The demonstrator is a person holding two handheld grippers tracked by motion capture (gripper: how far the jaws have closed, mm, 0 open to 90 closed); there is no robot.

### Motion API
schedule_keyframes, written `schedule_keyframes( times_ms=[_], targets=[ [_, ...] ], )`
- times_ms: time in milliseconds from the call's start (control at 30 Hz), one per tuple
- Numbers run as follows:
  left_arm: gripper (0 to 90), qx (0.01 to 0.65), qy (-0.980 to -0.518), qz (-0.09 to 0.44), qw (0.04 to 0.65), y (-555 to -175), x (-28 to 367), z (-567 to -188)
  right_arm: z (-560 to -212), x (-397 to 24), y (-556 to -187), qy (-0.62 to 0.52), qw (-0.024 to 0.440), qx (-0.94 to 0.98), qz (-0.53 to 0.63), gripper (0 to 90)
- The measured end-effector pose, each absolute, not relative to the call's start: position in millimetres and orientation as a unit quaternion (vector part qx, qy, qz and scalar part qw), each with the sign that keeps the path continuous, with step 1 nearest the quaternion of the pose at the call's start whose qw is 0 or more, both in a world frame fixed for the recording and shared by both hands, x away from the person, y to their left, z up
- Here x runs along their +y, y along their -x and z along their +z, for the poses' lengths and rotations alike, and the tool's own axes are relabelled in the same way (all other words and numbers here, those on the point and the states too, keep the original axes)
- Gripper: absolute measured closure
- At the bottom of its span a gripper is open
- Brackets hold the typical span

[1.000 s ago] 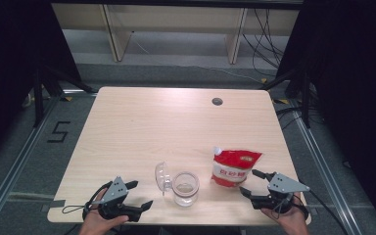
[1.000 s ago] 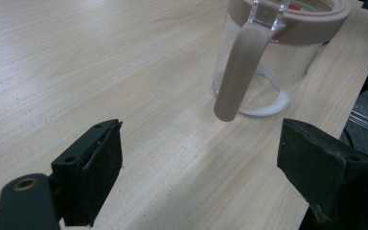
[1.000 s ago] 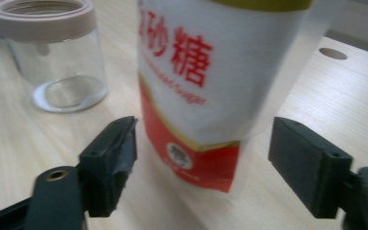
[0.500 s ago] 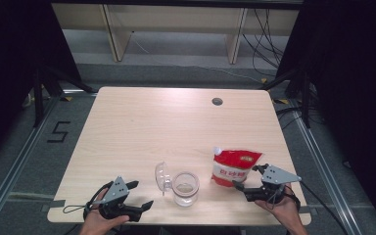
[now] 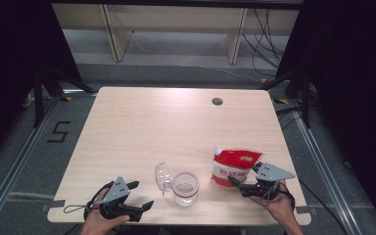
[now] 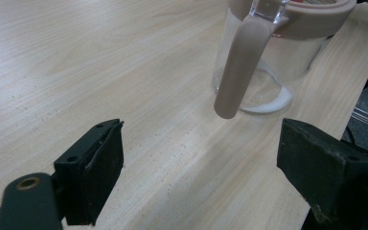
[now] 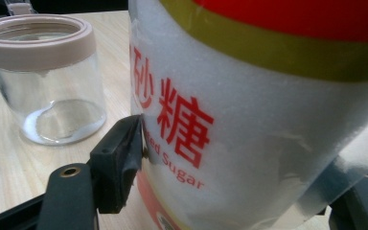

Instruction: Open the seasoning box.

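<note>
A red and white sugar bag (image 5: pixel 235 166) stands near the table's front right. My right gripper (image 5: pixel 235 185) reaches it from the front, and its jaws have just been closing with the bag between them. In the right gripper view the bag (image 7: pixel 268 120) bulges between the jaws; the left pad (image 7: pixel 120 158) lies against it and the other jaw is mostly hidden behind it. A glass jar (image 5: pixel 185 187) with a pink collar stands to the bag's left, its clear lid (image 5: pixel 162 176) swung open. My left gripper (image 5: pixel 142 194) rests open at the front left, the jar (image 6: pixel 268 72) ahead of its jaws (image 6: pixel 201 158).
The wooden table (image 5: pixel 176 127) has a round cable hole (image 5: pixel 217 102) near its far edge. A little white powder lies in the jar's bottom (image 7: pixel 57 124). The jar's pink latch strap (image 6: pixel 242 67) hangs down its side. Shelving and cables stand beyond the table.
My right gripper has moved left up to the sugar bag, and its jaws now stand on either side of the bag. The left gripper, jar and bag have stayed put.
</note>
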State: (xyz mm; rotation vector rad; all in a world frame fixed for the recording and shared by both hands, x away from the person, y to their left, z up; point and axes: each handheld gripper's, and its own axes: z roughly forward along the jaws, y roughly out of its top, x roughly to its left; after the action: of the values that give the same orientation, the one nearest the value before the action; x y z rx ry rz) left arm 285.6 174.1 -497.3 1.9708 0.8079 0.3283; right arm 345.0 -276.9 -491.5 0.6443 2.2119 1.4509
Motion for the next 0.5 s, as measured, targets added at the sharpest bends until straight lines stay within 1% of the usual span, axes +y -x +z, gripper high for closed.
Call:
schedule_keyframes(
  times_ms=[133,167,233,367,400,467,500],
  targets=[
    [16.4,0.33,-0.806,0.136,0.471,-286.4,175.3,-497.6,-490.6,-273.6,-339.4,-0.25,0.219,0.791,0.513,33.6],
    [16.6,0.332,-0.806,0.137,0.471,-286.0,175.3,-497.6,-491.6,-271.0,-335.0,-0.262,0.237,0.782,0.513,34.9],
    [16.7,0.335,-0.804,0.137,0.471,-285.9,175.4,-497.9,-491.4,-268.7,-331.3,-0.275,0.236,0.779,0.512,36.1],
    [16.8,0.338,-0.802,0.137,0.473,-286.0,175.2,-498.2,-490.2,-261.6,-324.8,-0.313,0.254,0.766,0.5,37.4],
    [16.8,0.335,-0.804,0.142,0.47,-286.3,175.9,-497.6,-490.1,-258.8,-322.9,-0.323,0.244,0.767,0.498,37.6],
    [16.9,0.324,-0.812,0.149,0.463,-288.0,178.0,-497.0,-489.4,-253.4,-317.8,-0.346,0.256,0.76,0.487,37.9],
    [17.0,0.339,-0.804,0.139,0.469,-286.1,176.8,-497.6,-489.7,-250.3,-315.8,-0.355,0.269,0.751,0.487,38.0]
  ],
)
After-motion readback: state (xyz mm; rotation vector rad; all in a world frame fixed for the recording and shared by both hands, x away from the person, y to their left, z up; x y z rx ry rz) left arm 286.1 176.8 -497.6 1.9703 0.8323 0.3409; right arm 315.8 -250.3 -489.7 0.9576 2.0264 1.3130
